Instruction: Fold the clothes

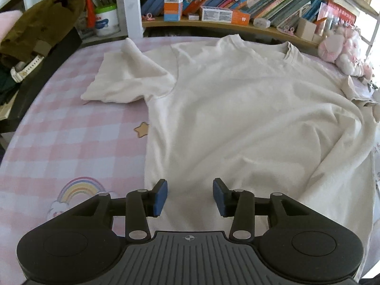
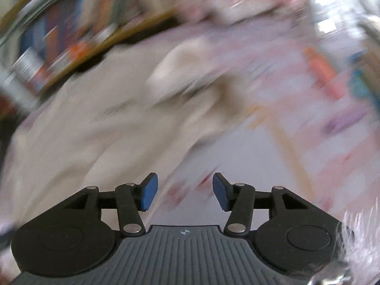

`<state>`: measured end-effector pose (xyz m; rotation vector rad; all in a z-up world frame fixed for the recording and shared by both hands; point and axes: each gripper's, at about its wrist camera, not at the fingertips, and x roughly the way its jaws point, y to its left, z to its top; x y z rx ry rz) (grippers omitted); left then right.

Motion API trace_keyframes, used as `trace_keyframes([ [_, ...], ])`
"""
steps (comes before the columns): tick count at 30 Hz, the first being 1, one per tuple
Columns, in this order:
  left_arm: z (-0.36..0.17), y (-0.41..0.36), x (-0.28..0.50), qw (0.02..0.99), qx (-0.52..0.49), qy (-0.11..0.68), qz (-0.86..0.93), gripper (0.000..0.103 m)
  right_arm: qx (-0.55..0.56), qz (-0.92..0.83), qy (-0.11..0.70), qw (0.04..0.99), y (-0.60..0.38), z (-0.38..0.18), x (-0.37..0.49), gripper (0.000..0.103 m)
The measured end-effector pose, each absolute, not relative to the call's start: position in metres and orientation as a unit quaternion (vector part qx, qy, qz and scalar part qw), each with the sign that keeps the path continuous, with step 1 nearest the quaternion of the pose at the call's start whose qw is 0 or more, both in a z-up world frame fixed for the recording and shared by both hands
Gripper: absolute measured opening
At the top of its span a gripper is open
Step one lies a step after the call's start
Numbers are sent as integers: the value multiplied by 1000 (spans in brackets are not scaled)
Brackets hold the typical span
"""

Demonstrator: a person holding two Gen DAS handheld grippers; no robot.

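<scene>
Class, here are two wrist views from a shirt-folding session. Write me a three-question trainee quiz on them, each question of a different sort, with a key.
1. True or false: the left claw is clamped on the white T-shirt.
2. Multiple choice: the sleeve on the left side of the left wrist view is A) spread out on the checked sheet, B) tucked under the shirt, C) held in a claw.
3. Fill in: the right wrist view is too ______ to show fine detail, though the right claw stands open.

Key: 1 false, its jaws are apart over the shirt's bottom edge; 2 A; 3 blurred.
</scene>
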<state>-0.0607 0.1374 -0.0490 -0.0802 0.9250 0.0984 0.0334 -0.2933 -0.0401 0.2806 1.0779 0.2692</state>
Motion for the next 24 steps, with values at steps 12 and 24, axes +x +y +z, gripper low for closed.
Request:
trace_keyframes([
  [12,-51,150,-89,891,-35,451,30,42,47,254,561,786,-197,-42,-85,35],
  [24,-55,148,-101,892,-22,450,27,34,-4,302,574,761,-187,-46,-113,2],
])
